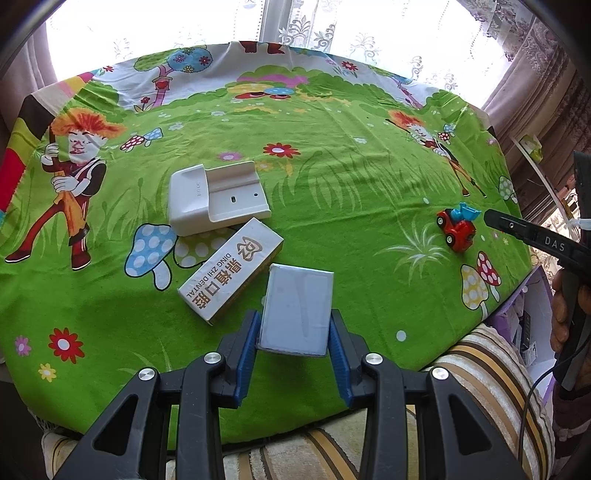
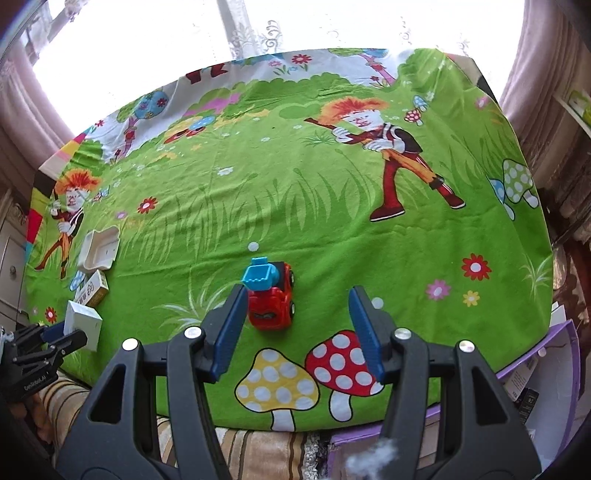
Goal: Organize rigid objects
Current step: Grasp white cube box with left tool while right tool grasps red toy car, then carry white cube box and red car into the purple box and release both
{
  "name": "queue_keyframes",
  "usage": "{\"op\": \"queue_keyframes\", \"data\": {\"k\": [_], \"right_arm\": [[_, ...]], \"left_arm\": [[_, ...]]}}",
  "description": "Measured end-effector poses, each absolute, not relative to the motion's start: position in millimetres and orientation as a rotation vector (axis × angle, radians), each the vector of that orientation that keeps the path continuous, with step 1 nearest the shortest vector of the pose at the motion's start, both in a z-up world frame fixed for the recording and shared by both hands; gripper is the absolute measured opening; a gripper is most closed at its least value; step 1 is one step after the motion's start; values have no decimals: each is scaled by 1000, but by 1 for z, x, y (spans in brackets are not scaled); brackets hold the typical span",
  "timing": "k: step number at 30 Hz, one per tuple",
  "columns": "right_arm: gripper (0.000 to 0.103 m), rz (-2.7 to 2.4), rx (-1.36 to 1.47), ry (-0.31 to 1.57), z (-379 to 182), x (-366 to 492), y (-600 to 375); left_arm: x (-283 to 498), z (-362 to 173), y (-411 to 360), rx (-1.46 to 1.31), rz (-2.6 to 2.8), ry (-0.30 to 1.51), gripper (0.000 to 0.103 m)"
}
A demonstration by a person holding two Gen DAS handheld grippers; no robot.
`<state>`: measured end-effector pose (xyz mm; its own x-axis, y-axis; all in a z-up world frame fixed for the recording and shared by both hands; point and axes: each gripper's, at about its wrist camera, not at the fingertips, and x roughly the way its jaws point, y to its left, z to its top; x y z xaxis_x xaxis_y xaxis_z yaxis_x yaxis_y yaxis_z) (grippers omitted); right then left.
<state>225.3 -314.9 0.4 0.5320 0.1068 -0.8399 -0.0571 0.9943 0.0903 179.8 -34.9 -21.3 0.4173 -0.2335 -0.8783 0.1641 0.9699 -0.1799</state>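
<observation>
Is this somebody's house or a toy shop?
Most likely a room in a home. A cartoon cloth covers the table, lace curtains hang at a bright window behind it, and a striped cushion sits at the near edge. Only one toy car shows.

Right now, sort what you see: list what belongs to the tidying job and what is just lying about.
Job:
- pale blue box, clamped in the left gripper
- dental box
- white plastic holder
- red toy car, just inside the open right gripper

Lying about:
- cartoon tablecloth
- striped cushion
- purple box
- lace curtains
</observation>
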Motion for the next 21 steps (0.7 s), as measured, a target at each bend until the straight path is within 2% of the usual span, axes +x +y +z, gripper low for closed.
{"op": "queue_keyframes", "data": {"k": [6, 7, 10, 11, 21], "right_arm": [[45, 124, -38, 1006, -15, 235, -290], [37, 117, -42, 1008, -17, 238, -289], [27, 105, -48, 1000, -18, 242, -290], [21, 105, -49, 995, -18, 243, -289], [20, 115, -21, 975, -6, 236, -298]], "left_arm": [[178, -21, -34, -80, -252, 1109, 38], [178, -21, -34, -80, -253, 1109, 38], [177, -21, -36, -77, -257, 1109, 38], [177, -22, -37, -77, -259, 1110, 38], [172, -17, -41, -84, -265, 1100, 38]]}}
